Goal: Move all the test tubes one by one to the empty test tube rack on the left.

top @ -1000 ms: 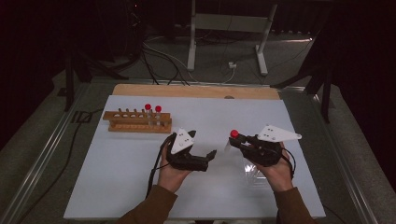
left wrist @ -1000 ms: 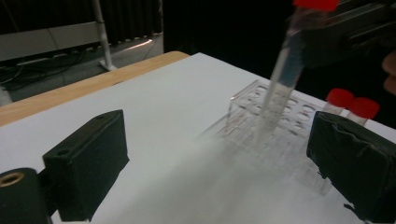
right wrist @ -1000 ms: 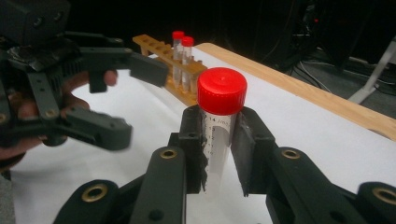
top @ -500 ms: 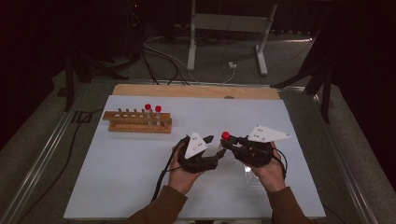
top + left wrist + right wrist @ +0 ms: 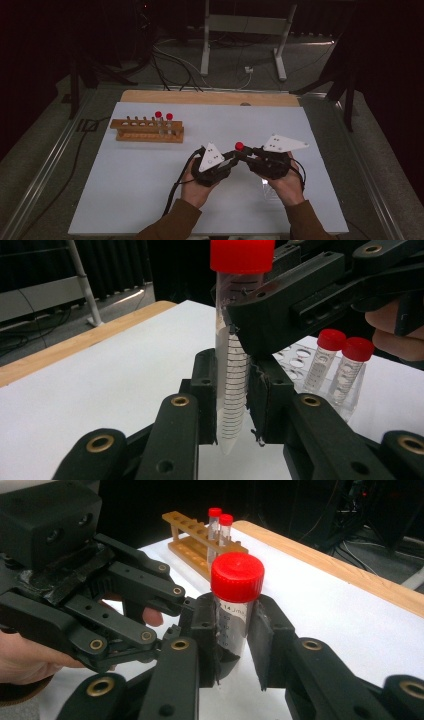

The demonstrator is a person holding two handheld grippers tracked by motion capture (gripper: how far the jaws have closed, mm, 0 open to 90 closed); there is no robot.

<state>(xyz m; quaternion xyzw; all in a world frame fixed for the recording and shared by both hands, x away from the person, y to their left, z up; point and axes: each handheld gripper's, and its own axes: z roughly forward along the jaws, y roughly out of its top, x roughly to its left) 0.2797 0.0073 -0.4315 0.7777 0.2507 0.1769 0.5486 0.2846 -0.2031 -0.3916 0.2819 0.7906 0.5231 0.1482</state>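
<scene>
The rack (image 5: 147,130) is set on the table (image 5: 125,195), left of centre toward the far edge. Two capped tubes (image 5: 163,121) are seated upright in its right-hand holes, side by side. Nearer the person, right of the rack, one tube (image 5: 239,148) is held upright between the left gripper (image 5: 231,159) and the right gripper (image 5: 245,155), which are met tip to tip above the table.

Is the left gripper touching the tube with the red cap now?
Touching. In the left gripper view, the left gripper has just closed, and its pads press both sides of the tube at the lower, graduated part, with no gap.
</scene>
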